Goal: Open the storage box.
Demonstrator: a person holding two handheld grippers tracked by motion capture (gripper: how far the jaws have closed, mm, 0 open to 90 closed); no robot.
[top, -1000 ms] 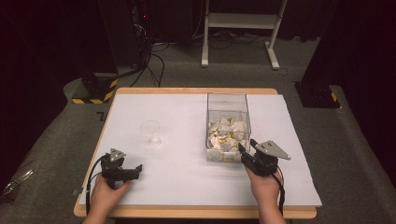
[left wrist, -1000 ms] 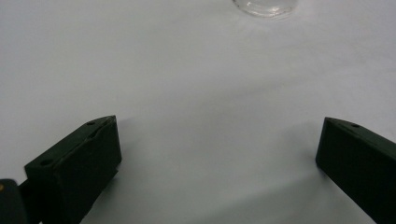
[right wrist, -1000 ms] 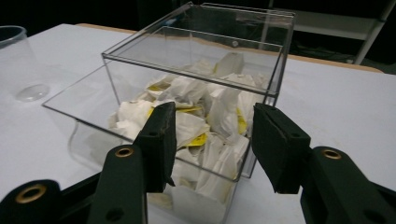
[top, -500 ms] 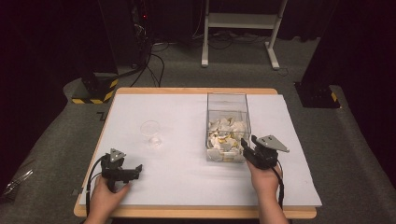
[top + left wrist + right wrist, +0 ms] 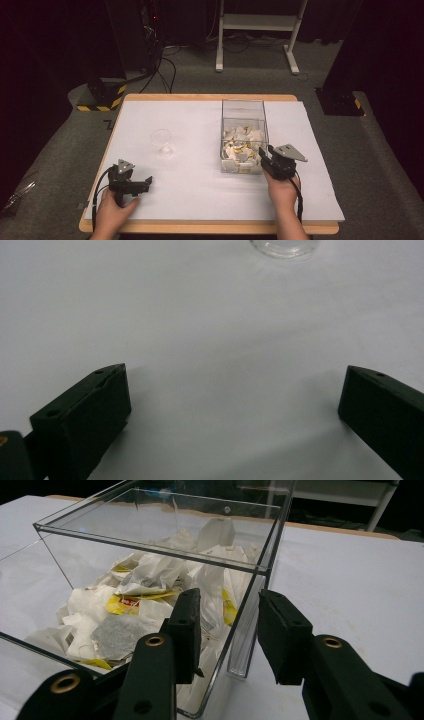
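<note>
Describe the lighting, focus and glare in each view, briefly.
High view: white table cover brightly lit, surroundings nearly black, image soft. Left gripper view: the left gripper's near jaws blurred, casting soft shadows on the cover; the glass base is cut off at the top edge. Right gripper view: clear box walls carry pale reflections, tea bags inside fairly sharp.

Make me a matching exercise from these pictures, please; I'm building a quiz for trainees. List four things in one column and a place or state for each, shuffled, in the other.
Things:
1. clear box
2. wine glass
3. left claw
4. right claw

Places or states:
A. empty, standing on the white sheet left of the box
B. open wide over bare sheet, near the table's front left
C. at the box's near right corner, jaws astride its wall
D. holds a heap of tea bags

Pairs: 1-D, 2-A, 3-B, 4-C
</note>
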